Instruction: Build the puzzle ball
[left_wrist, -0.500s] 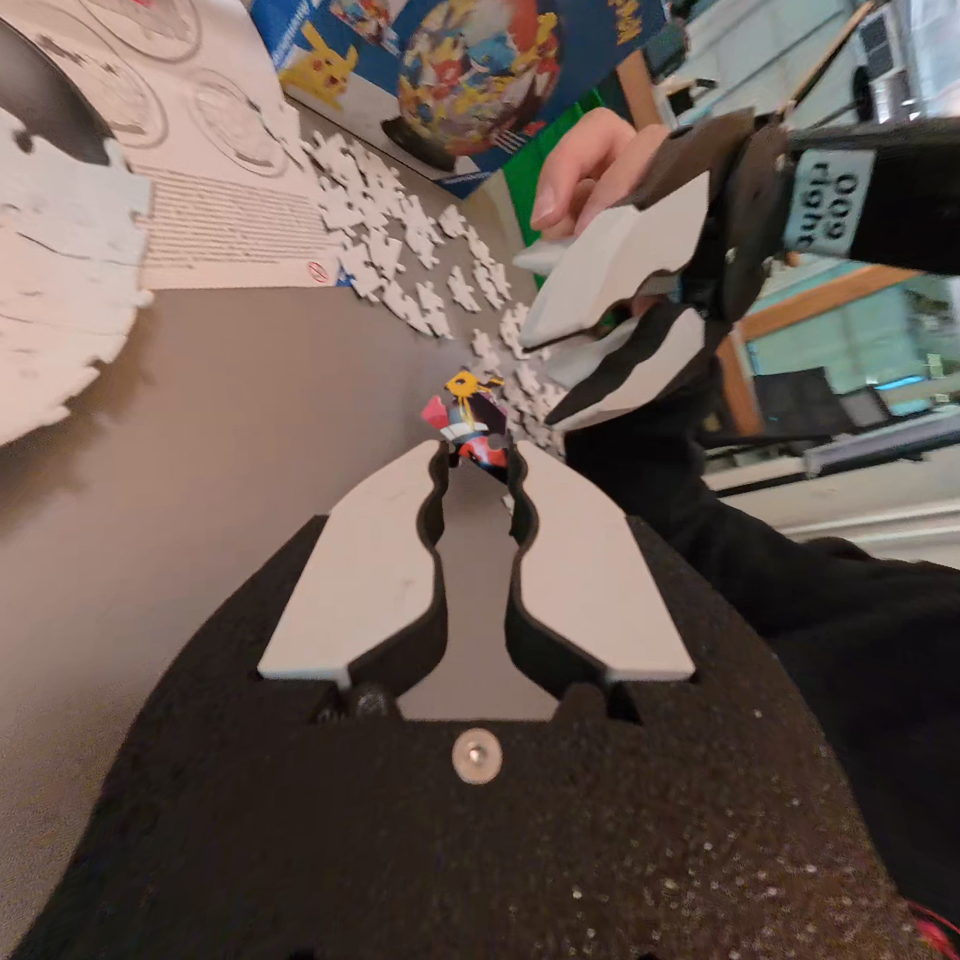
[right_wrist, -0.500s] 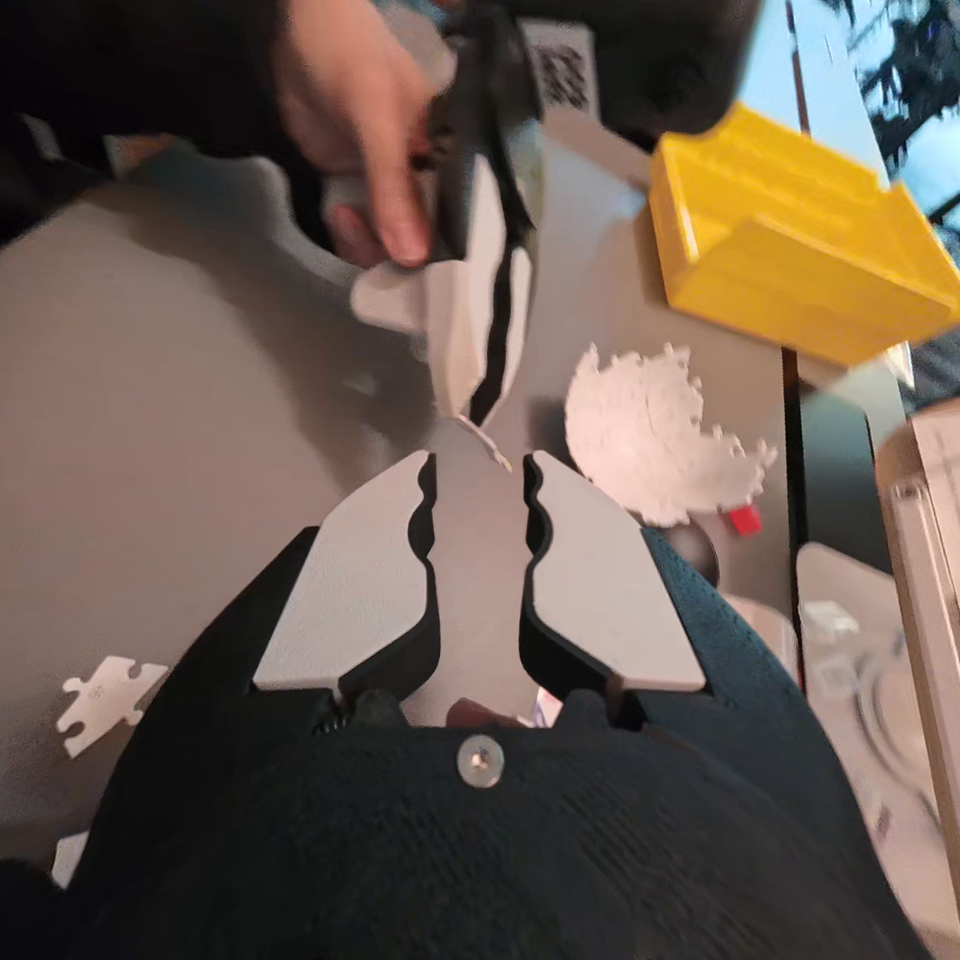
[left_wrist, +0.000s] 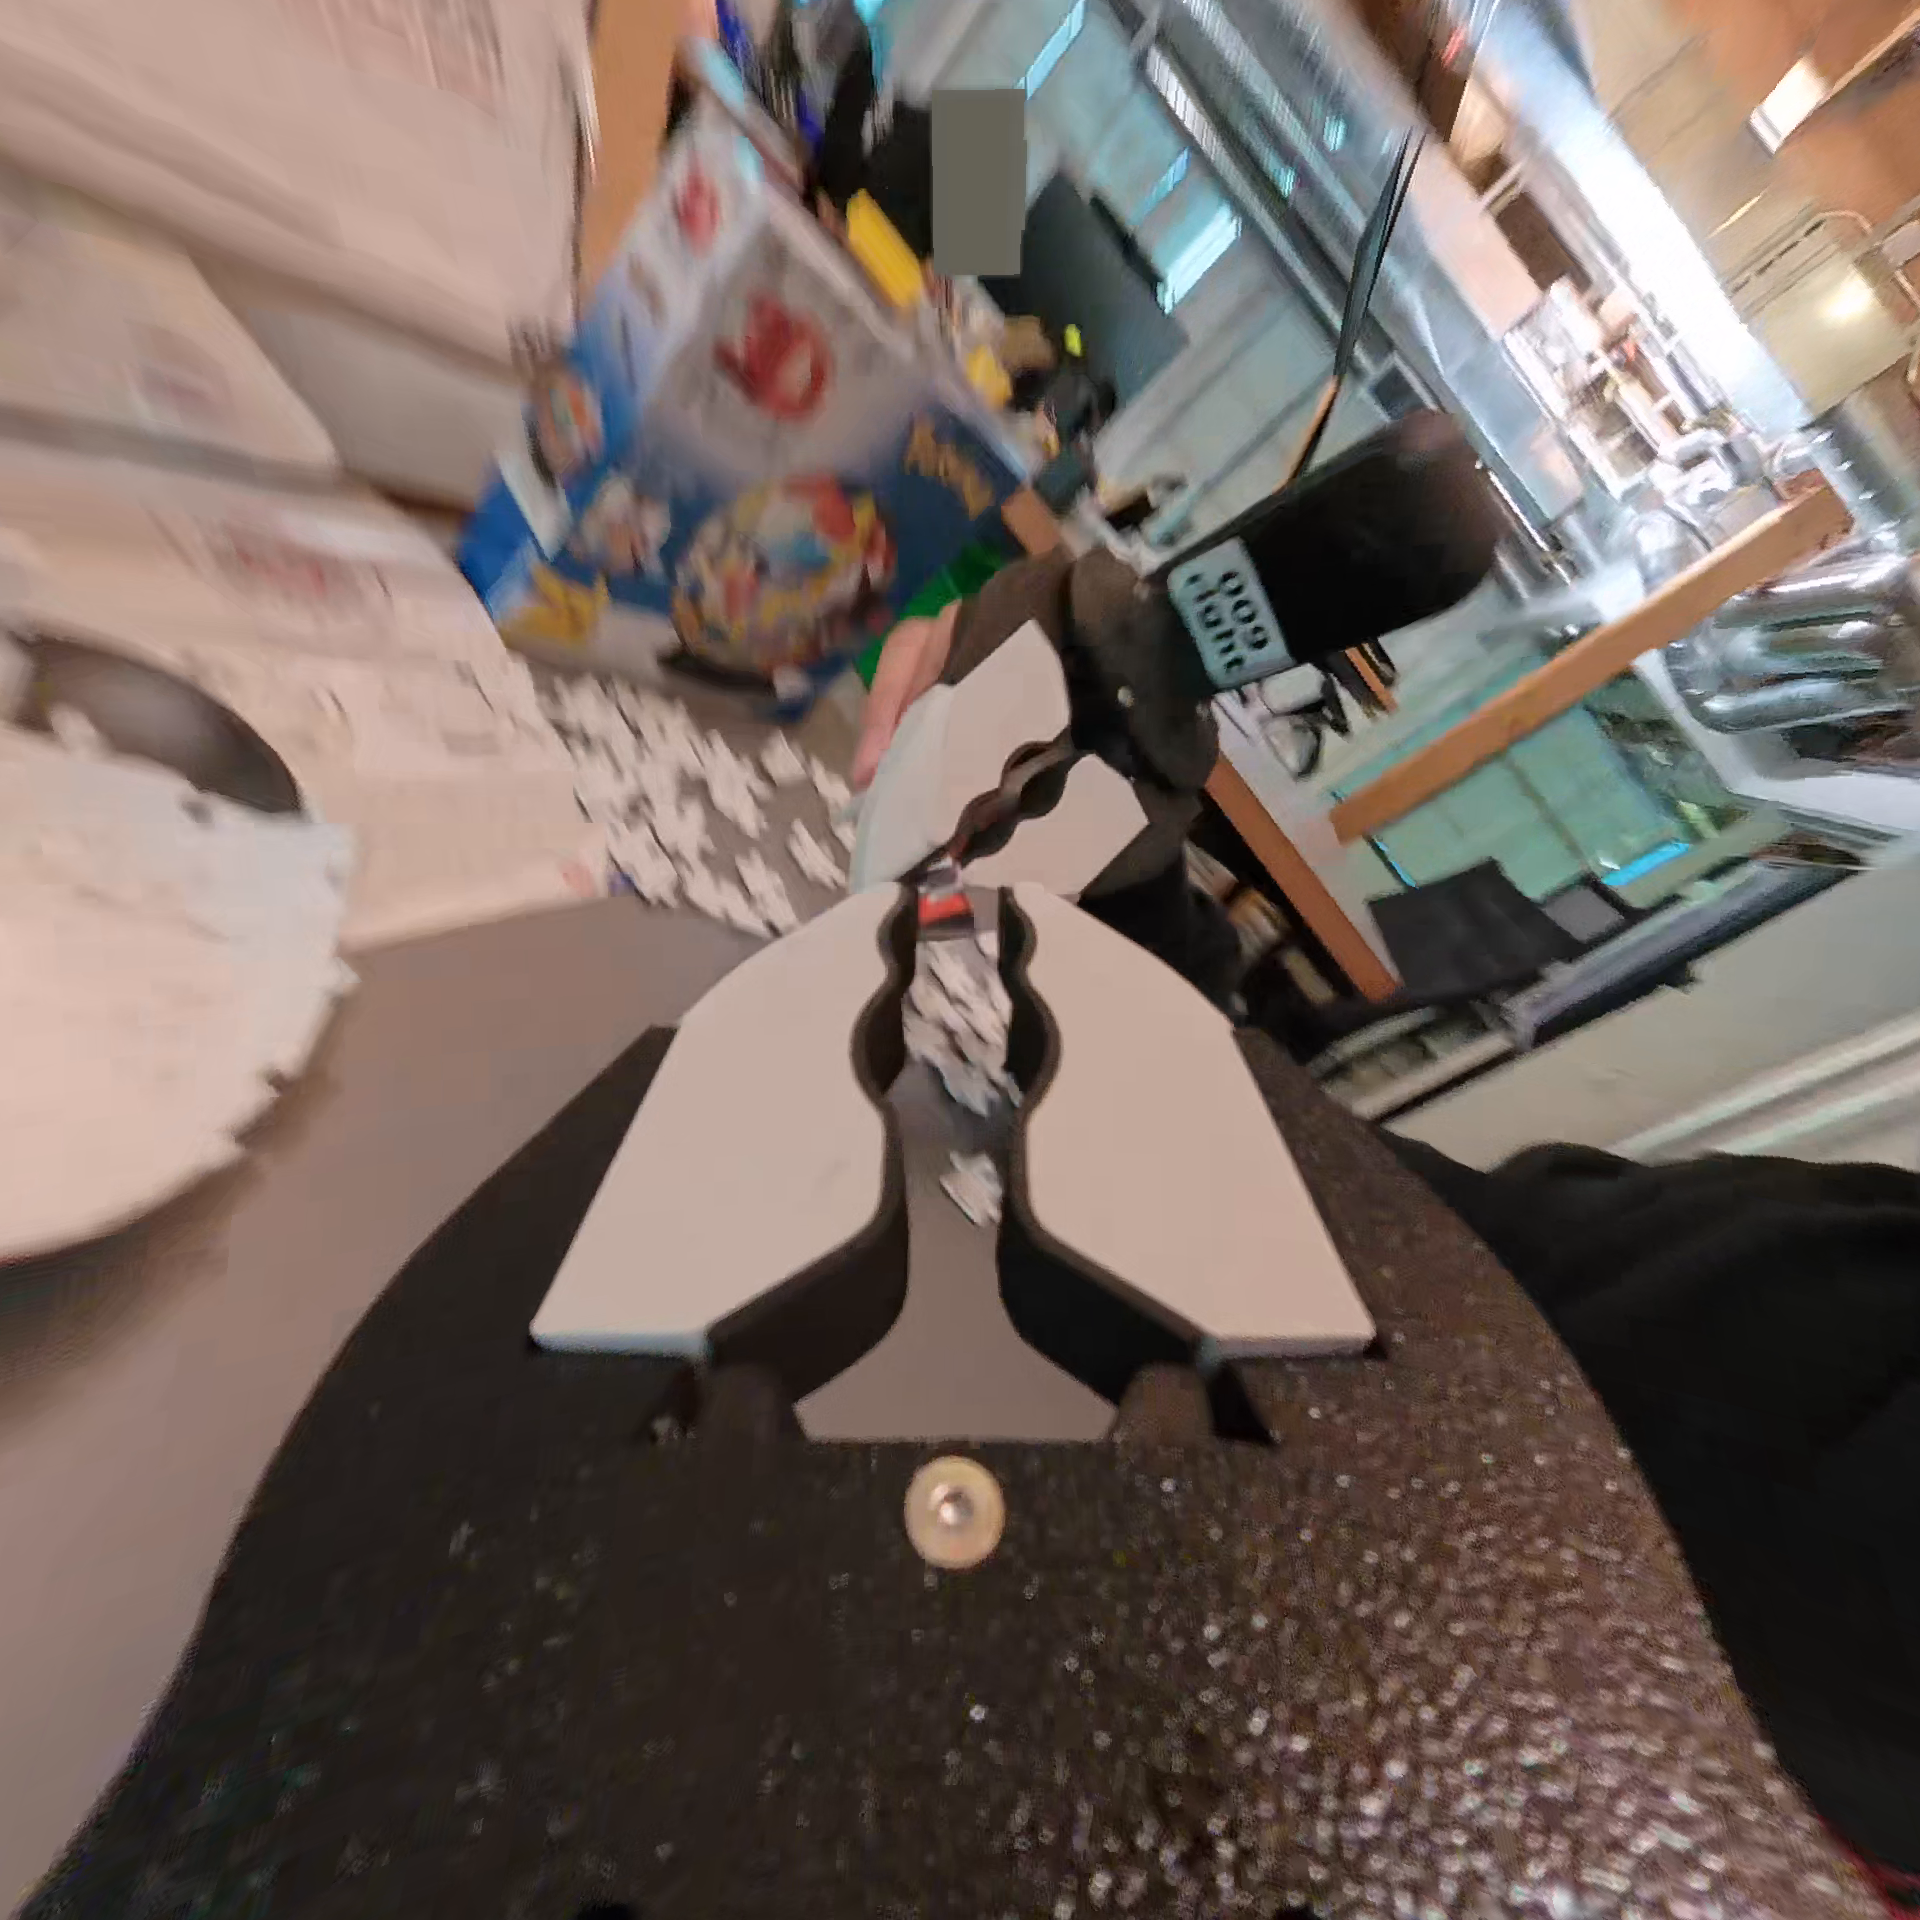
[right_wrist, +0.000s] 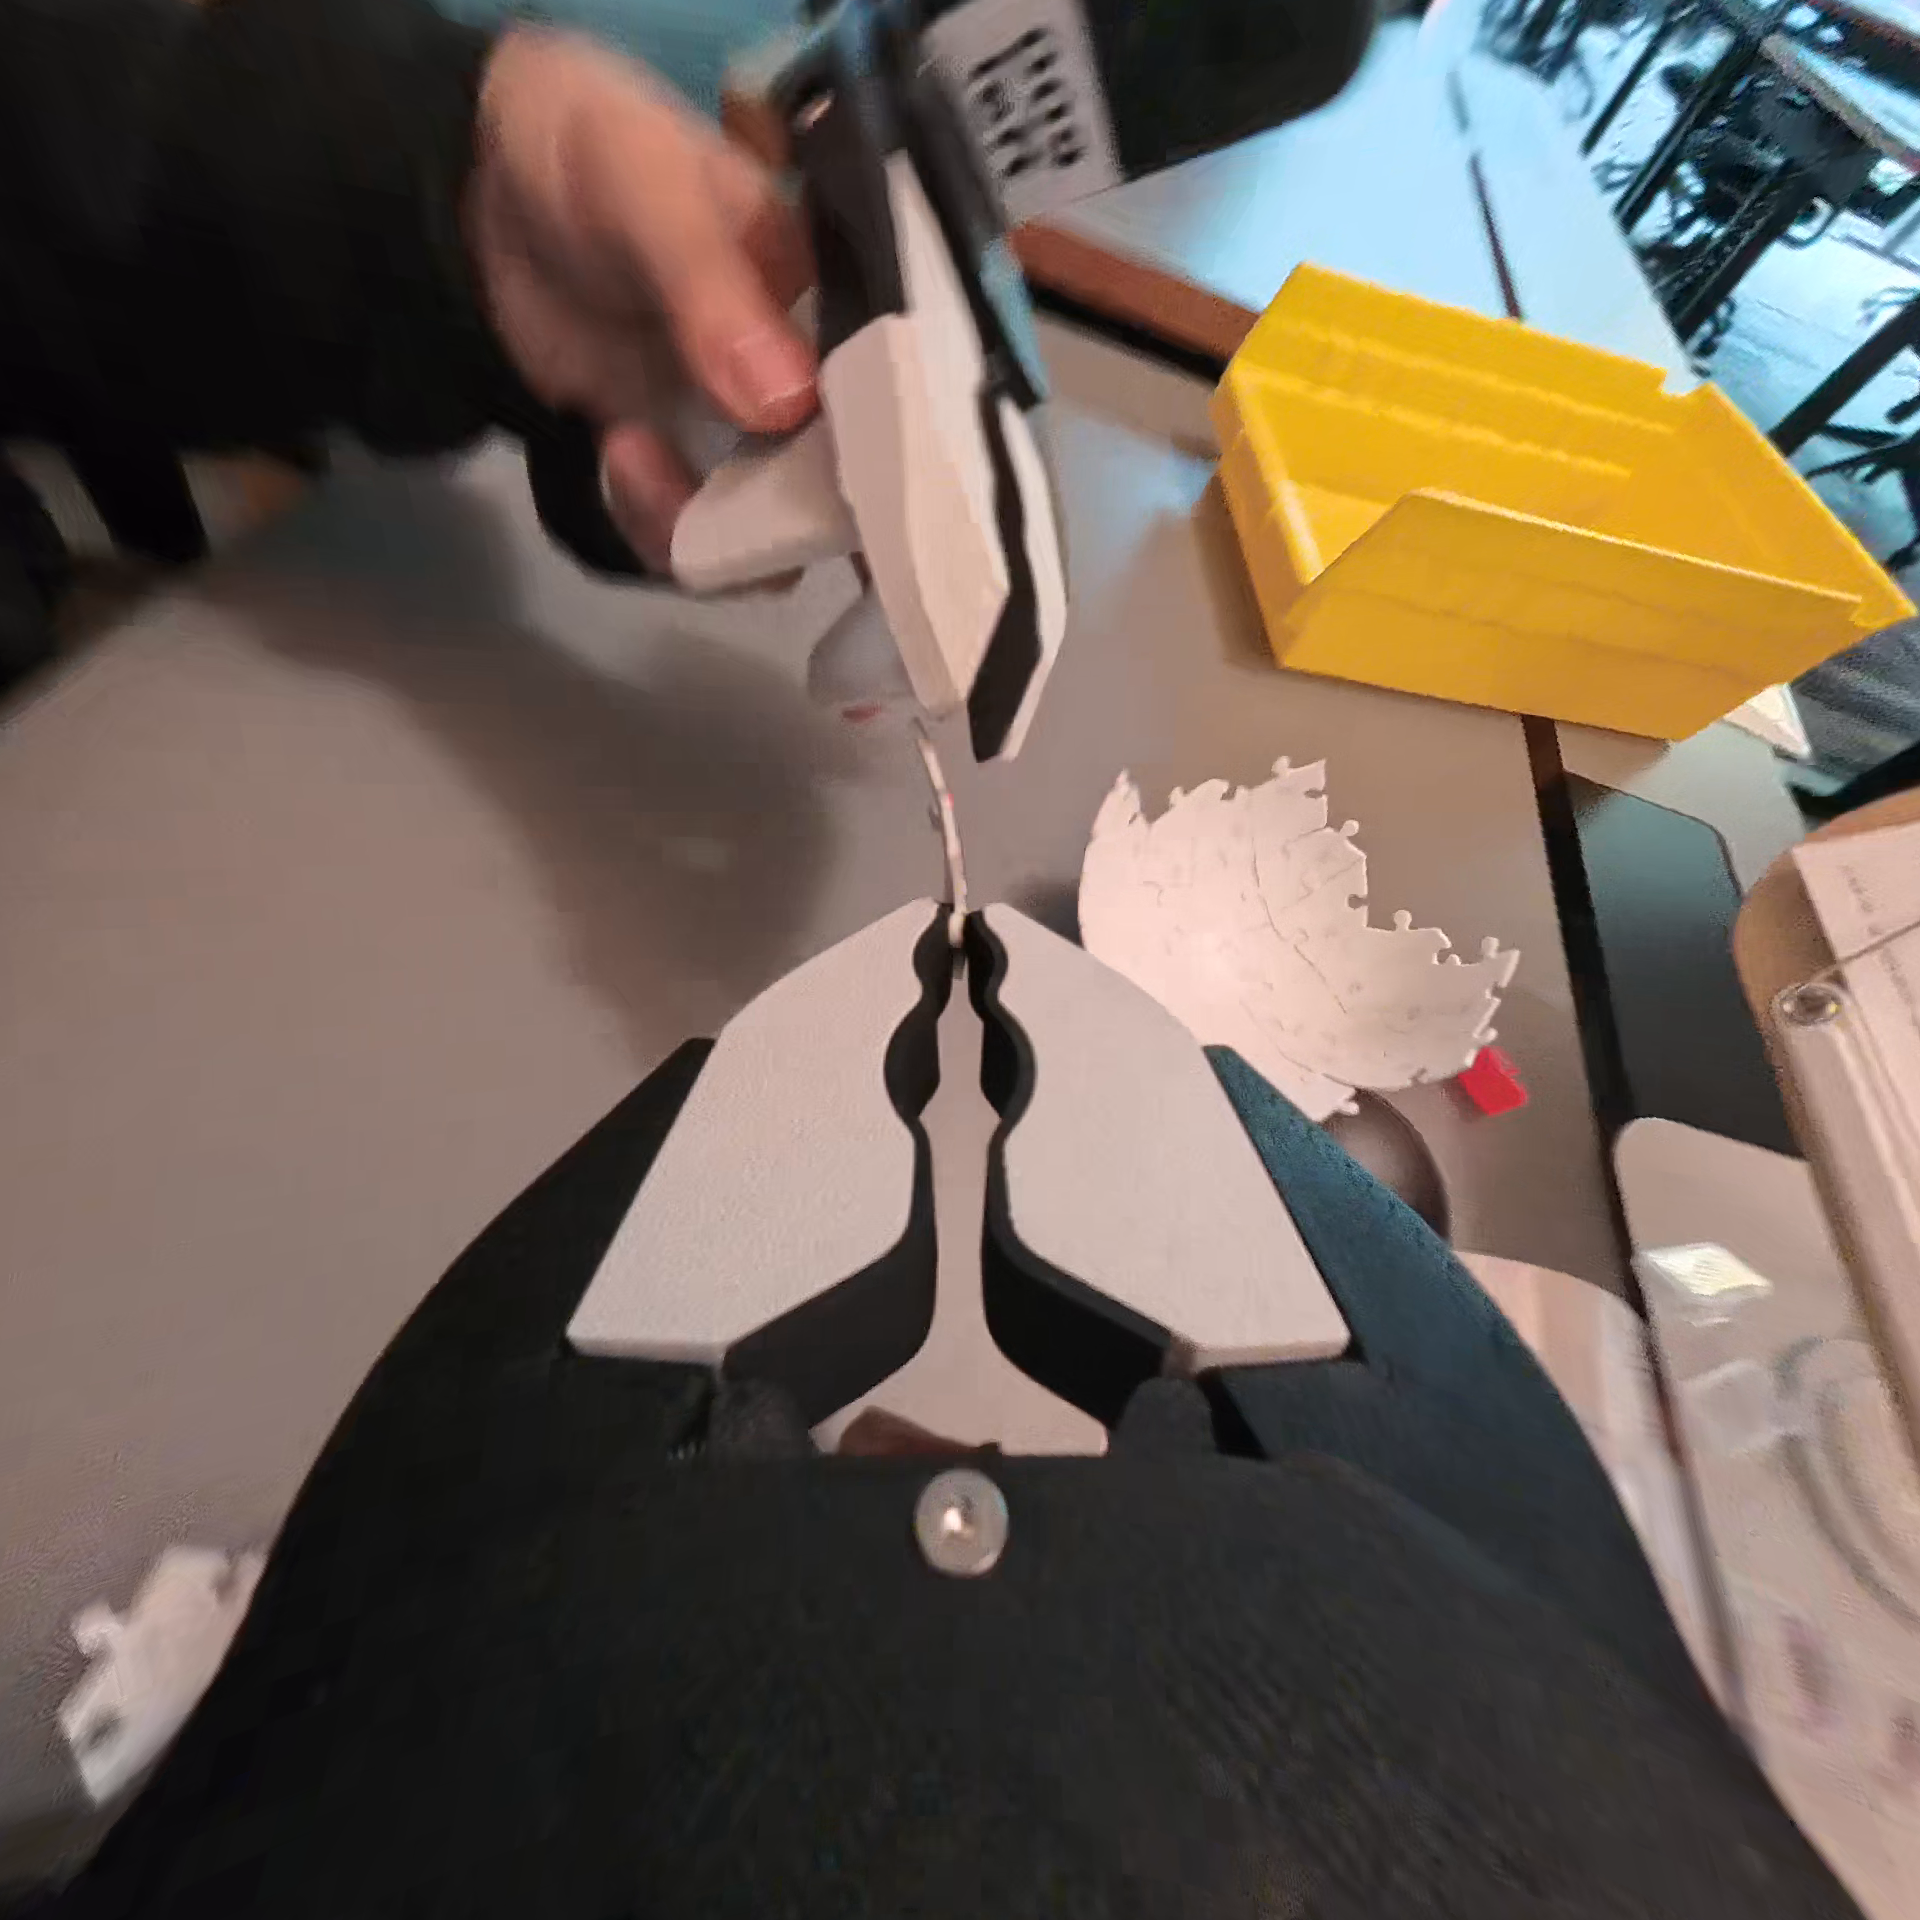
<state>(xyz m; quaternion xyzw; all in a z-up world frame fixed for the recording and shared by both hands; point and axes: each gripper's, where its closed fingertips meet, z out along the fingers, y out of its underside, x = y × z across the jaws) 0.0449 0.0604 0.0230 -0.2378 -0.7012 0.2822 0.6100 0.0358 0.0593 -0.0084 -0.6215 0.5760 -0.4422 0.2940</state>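
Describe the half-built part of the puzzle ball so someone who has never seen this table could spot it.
Find the yellow bin at the far right of the grey table. Just in front of it lies the half-built shell. It is a curved white bowl of many joined pieces with a knobby, jagged rim, unlike the single flat loose piece near the bottom left.

Each cam sits right behind its own tool, low over the grey counter (right_wrist: 312, 935), and they face each other. Both catch the puzzle piece (right_wrist: 951, 831) between them and the half-built white shell (right_wrist: 1278, 935).
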